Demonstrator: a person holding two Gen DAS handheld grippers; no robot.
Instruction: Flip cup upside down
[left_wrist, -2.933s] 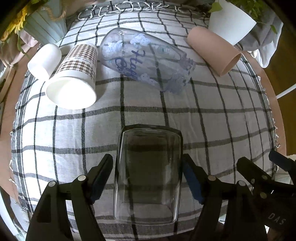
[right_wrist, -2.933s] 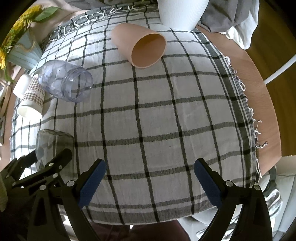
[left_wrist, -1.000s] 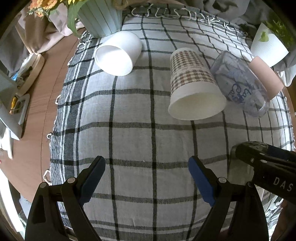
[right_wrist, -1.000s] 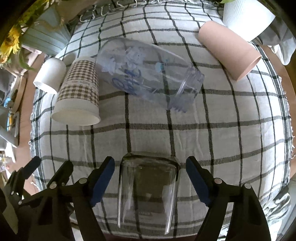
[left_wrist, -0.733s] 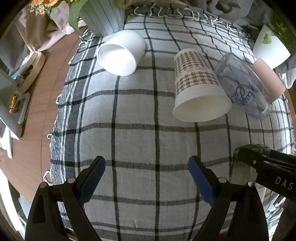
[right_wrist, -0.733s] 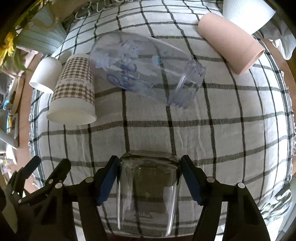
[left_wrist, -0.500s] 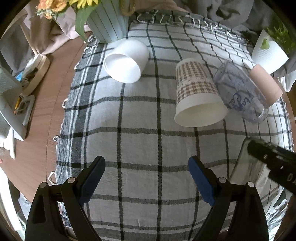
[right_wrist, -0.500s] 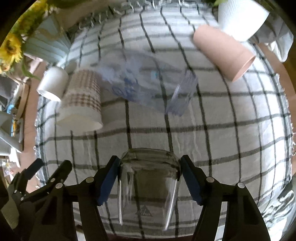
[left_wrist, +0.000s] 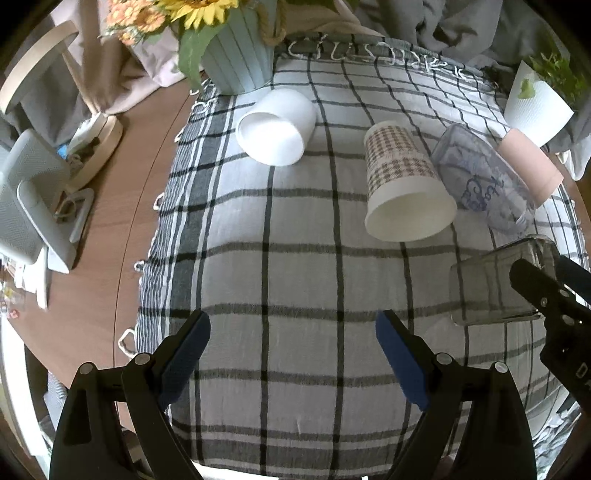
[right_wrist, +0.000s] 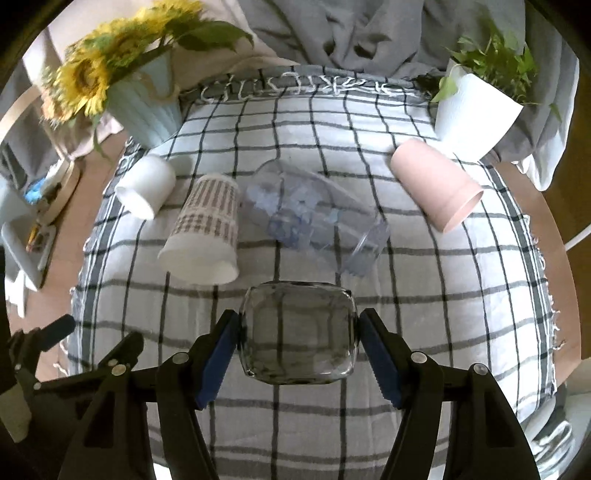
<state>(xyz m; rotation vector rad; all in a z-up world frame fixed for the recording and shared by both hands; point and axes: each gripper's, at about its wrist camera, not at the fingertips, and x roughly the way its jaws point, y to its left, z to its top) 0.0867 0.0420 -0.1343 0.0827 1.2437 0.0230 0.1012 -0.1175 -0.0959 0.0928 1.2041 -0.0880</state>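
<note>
My right gripper (right_wrist: 297, 343) is shut on a clear square glass cup (right_wrist: 297, 334) and holds it above the checked cloth, tilted so that one end faces the camera. The same cup (left_wrist: 487, 284) shows at the right edge of the left wrist view, held by the right gripper's black fingers (left_wrist: 546, 295). My left gripper (left_wrist: 291, 354) is open and empty over the cloth's near left part, well left of the cup.
On the checked cloth (left_wrist: 295, 258) lie a white cup (left_wrist: 275, 127), a houndstooth paper cup (left_wrist: 404, 186), a clear printed jar (left_wrist: 484, 184) and a pink cup (left_wrist: 530, 168), all on their sides. A blue flower vase (left_wrist: 236, 55) and white plant pot (left_wrist: 535, 110) stand at the back.
The right gripper closed on the glass cup, lifted it off the cloth and tilted it up. Both grippers rose; the left one stayed open.
</note>
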